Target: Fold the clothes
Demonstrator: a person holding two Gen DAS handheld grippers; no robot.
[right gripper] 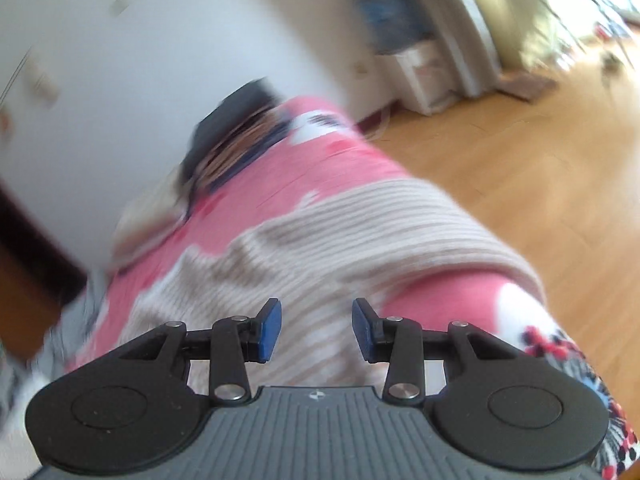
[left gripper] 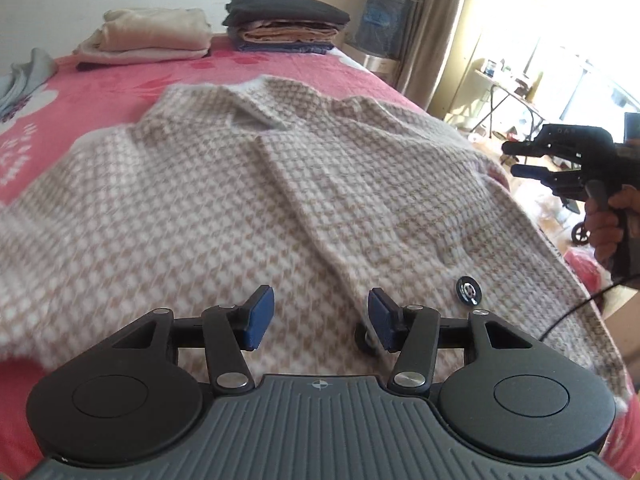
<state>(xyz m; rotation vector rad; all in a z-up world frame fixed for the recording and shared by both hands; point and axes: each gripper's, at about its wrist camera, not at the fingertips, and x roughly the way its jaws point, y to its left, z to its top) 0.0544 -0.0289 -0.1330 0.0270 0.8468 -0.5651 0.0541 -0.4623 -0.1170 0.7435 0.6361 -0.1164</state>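
A beige and white checked knit jacket (left gripper: 224, 200) lies spread on the pink bed cover (left gripper: 100, 88), collar toward the far end, with a dark round button (left gripper: 467, 289) near its front edge. My left gripper (left gripper: 320, 318) hovers open just above the jacket's near hem, nothing between its blue pads. At the right edge of the left wrist view, a hand holds my right gripper (left gripper: 516, 159) off the bed's side, fingers apart. In the blurred right wrist view, the right gripper (right gripper: 316, 330) is open above the jacket (right gripper: 320, 248).
Two folded stacks sit at the far end of the bed: a cream pile (left gripper: 148, 36) and a dark pile (left gripper: 284, 20). A grey garment (left gripper: 24, 76) lies at the far left. Wooden floor (right gripper: 520, 160), curtains and a small table (left gripper: 504, 92) lie right of the bed.
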